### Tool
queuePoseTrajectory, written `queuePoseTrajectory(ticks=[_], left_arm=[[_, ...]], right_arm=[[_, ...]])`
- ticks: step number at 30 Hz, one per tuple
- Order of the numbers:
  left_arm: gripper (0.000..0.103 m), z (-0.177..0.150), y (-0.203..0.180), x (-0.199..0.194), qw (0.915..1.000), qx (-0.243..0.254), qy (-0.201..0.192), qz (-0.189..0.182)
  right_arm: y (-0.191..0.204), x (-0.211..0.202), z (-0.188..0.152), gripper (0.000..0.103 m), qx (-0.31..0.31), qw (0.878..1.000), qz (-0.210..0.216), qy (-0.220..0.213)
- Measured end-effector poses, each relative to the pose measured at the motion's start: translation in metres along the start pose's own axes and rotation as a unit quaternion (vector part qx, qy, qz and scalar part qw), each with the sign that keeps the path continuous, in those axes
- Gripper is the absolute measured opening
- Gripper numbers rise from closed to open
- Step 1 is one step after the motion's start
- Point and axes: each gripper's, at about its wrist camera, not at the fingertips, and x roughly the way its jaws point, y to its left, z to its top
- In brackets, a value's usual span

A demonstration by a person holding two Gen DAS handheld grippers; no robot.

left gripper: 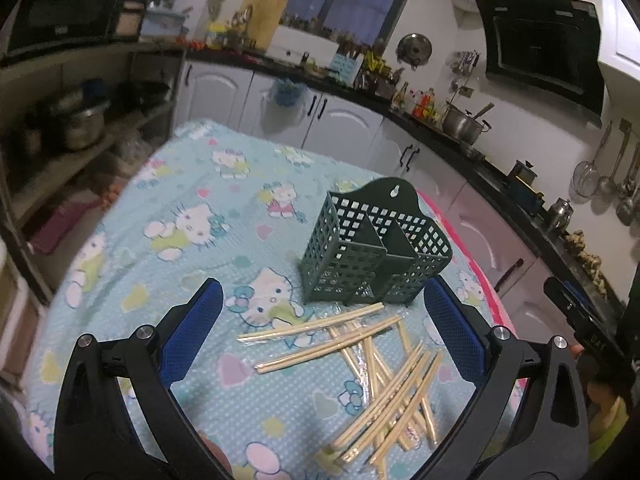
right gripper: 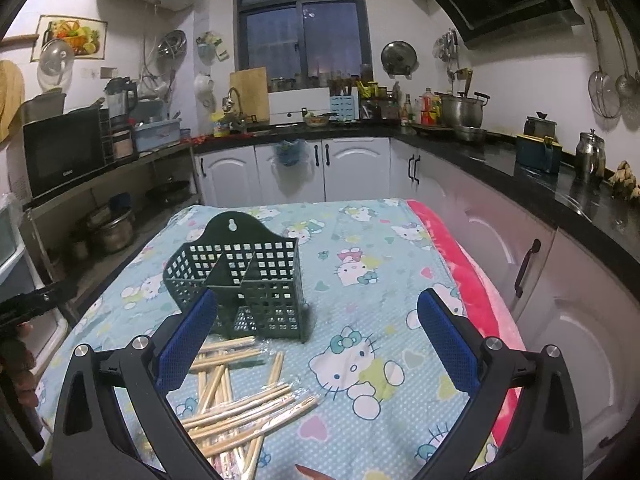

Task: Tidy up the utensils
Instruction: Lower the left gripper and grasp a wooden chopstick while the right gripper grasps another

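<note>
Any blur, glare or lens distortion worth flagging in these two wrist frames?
Left wrist: strong fisheye bend, left shelves smeared, chopsticks and caddy sharp. Right wrist: same curvature, glare on the chopstick wrappers, dim indoor light, dark window.

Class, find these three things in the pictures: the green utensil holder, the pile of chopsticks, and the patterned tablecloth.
green utensil holder [left gripper: 340,264]: left wrist view, on its front lattice wall.
pile of chopsticks [left gripper: 384,404]: left wrist view, on the crossed sticks mid-pile.
patterned tablecloth [right gripper: 360,240]: right wrist view, on a bare stretch beyond the holder.
</note>
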Motion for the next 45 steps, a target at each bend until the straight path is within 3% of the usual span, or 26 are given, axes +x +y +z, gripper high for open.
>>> queuePoseTrajectory(ticks=[9,11,21,27,31,39,45], left_arm=[[0.07,-0.012,0.023,0.035,0.9973,-0.043,0.059,-0.013],[0.067,-0.017,0.032,0.042,0.9954,-0.057,0.077,-0.011],[0.042,-0.04,0.071,0.061,0.9824,-0.13,0.132,-0.025],[0.039,-0.052,0.086,0.079,0.9656,-0.194,0.166,-0.05],[0.039,-0.055,0.092,0.092,0.958,-0.222,0.175,-0.047],[0.039,-0.045,0.098,0.11,0.9513,-0.255,0.171,-0.019],[0.039,-0.036,0.094,0.12,0.952,-0.257,0.165,0.01]], right_arm=[[-0.005,0.019,-0.019,0.096,-0.008,0.999,0.0,0.035],[-0.005,0.025,-0.026,0.087,-0.007,0.999,0.002,0.05],[0.001,0.051,-0.054,0.07,-0.029,0.994,0.007,0.105],[-0.002,0.06,-0.065,0.068,-0.028,0.992,0.002,0.123],[-0.002,0.063,-0.069,0.068,-0.031,0.991,0.001,0.127],[-0.005,0.074,-0.077,0.067,-0.024,0.988,0.003,0.153],[-0.012,0.088,-0.086,0.057,0.013,0.981,0.027,0.194]])
